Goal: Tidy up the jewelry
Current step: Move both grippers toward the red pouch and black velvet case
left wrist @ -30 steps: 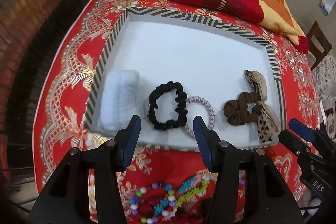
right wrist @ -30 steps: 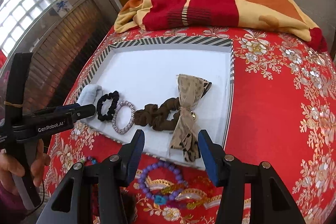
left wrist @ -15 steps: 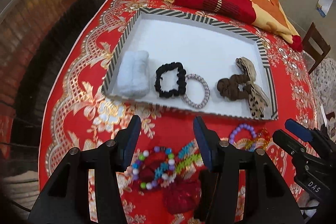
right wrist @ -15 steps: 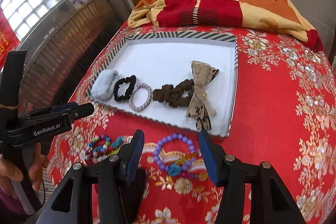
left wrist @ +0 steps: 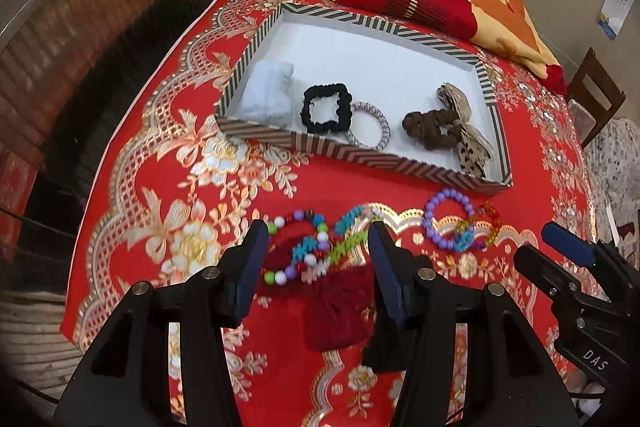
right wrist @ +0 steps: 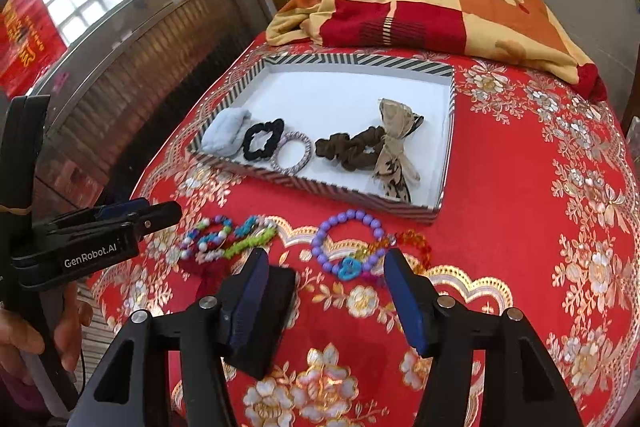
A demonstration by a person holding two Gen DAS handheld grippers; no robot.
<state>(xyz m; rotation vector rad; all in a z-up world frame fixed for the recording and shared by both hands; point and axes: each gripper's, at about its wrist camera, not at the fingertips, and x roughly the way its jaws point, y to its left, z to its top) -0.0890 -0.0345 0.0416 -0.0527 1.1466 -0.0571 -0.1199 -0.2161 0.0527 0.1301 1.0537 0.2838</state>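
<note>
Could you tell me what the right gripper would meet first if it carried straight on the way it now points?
Most likely the purple bead bracelet on the red tablecloth, which lies framed between the open jaws of the right gripper. Depth is hard to judge, so it might land on cloth just short of it.

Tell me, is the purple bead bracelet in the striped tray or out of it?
Out. The purple bead bracelet lies on the red tablecloth, in front of the striped tray.

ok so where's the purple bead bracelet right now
The purple bead bracelet lies on the red tablecloth, just outside the striped tray's near edge, below the brown scrunchie in the right wrist view.
</note>
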